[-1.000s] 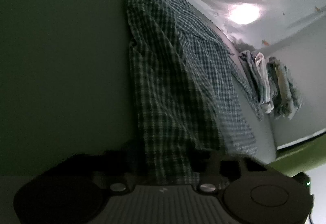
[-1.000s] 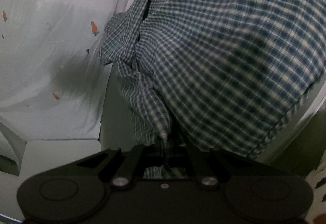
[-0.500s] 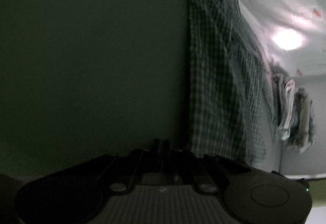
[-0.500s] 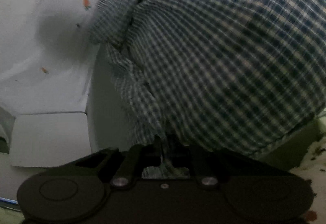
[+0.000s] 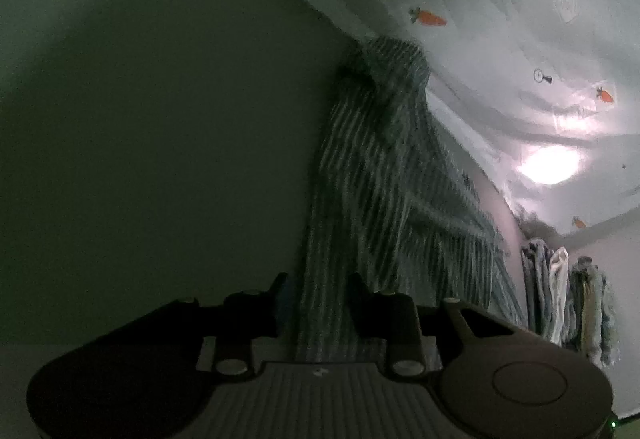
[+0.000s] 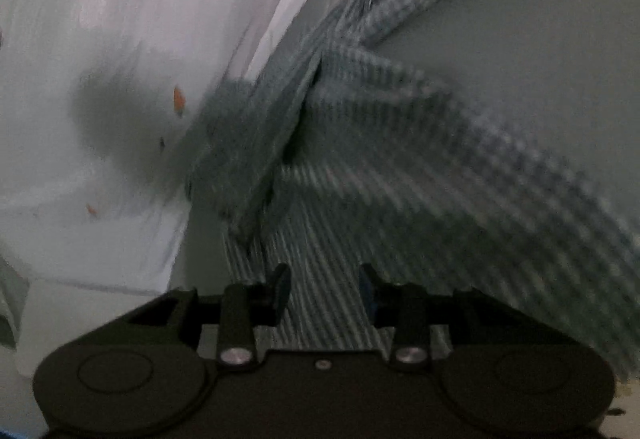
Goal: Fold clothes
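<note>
You are releasing: left tool (image 5: 314, 293) and right tool (image 6: 325, 289), both clamped a second ago, jaws opening, plaid shirt (image 5: 372, 199) lying slack between them on grey surface (image 5: 160, 159). Fold laid; reposition next.

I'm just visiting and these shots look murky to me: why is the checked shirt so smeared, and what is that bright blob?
Left wrist view: dim overall, a glare patch burns out the carrot-print sheet, and edges bow from the fisheye lens. Right wrist view: the checked shirt streaks with motion blur, while the tool looks sharp.
</note>
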Available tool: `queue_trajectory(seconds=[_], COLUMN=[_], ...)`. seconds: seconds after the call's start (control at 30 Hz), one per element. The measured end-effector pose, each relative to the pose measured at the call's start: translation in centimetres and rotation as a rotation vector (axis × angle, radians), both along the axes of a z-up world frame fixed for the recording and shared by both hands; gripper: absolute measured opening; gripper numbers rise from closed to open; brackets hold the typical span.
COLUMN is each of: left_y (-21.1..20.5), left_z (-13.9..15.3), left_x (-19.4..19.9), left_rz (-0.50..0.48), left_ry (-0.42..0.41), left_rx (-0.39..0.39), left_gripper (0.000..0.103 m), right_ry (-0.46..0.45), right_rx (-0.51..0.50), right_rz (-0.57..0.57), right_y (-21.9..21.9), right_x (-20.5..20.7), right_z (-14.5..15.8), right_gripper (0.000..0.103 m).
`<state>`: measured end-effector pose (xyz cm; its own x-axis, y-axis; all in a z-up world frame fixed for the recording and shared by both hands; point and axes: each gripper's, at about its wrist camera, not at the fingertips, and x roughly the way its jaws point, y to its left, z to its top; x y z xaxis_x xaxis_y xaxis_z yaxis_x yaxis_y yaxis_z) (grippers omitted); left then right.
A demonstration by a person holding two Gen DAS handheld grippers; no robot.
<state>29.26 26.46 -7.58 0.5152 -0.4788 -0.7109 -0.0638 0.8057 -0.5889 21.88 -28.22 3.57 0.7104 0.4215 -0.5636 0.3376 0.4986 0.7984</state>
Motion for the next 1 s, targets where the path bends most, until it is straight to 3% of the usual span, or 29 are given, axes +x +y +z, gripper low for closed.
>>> queue_trajectory(seconds=[0.27,0.4,0.57,0.73,0.87,0.9,0.93,1.0], left_y=[-1.6,-3.3,-5.5,-6.7,-7.0,-7.1,-7.2,-7.4], left_z=[0.1,-0.5,-0.3,-1.6,-2.4,-2.5,-2.6,-2.5], left_x=[9.4,15.6,22.8,27.1,28.6,28.9,29.2,29.8], left_rz=[-0.010,-0.018,-0.001,-0.005,0.007,0.015,0.022,0.026], left_ry=[-0.061,-0.047,-0.013,0.017,0.035,0.037,0.038,0.034], left_rx=[0.023,0.019,0.016,0.043,0.046,0.050,0.054,0.064], left_gripper=[0.039,0.043,0.047,0.047,0.047,0.047,0.047,0.047], right_ry=[-0.019,-0.015,0.032,0.089,0.045,0.043,0.042,0.023], right_rx=[-0.011,-0.031,-0.129,-0.340,-0.326,-0.332,-0.339,-0.356], right_rz=[-0.100,-0.169,-0.257,-0.287,-0.304,-0.285,-0.263,-0.232], right_y=[-3.8,-6.5,-9.9,-12.2,-13.1,-13.0,-12.8,-12.2], right_x=[7.4,12.6,18.5,23.2,25.2,25.7,26.3,26.7], right_z=[-0.9,-2.0,-2.7,-3.6,-4.2,-4.2,-4.3,-4.0], right_gripper=[0.041,0.045,0.048,0.050,0.052,0.046,0.028,0.009])
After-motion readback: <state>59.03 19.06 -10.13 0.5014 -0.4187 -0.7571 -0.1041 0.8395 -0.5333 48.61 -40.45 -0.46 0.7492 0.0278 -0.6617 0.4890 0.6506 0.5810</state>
